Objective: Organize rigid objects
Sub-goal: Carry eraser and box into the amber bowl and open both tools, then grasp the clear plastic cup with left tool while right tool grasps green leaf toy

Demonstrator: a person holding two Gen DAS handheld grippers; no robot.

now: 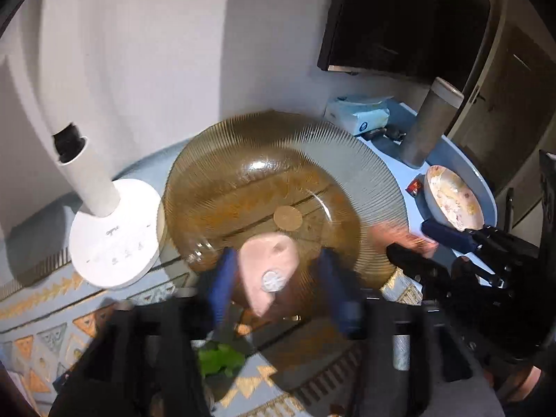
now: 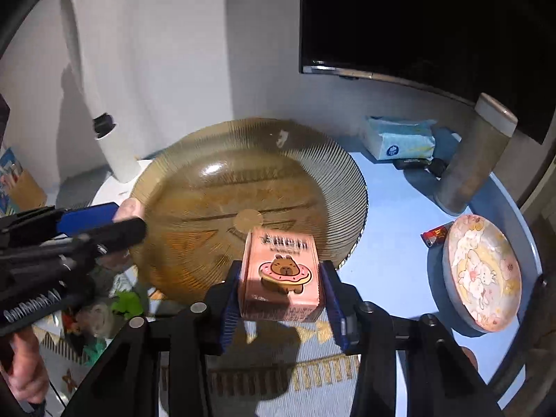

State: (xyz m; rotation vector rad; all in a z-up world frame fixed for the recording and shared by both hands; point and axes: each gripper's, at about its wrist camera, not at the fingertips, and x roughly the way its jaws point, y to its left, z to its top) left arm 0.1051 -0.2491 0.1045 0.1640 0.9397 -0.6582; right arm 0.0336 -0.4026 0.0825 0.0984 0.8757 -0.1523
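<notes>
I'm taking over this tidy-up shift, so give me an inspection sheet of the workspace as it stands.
Surface: round blue table, patterned cloth on its near side.
Job's things: large amber glass plate; pink capybara box; floral dish at right.
Clutter: tissue pack, grey tumbler, red packet, green item, white stand base.
Grippers: right gripper shut on the pink capybara box; left gripper around a blurred pink item, grip unclear.
Cables: nothing seen.
Surroundings: white wall, dark screen.
</notes>
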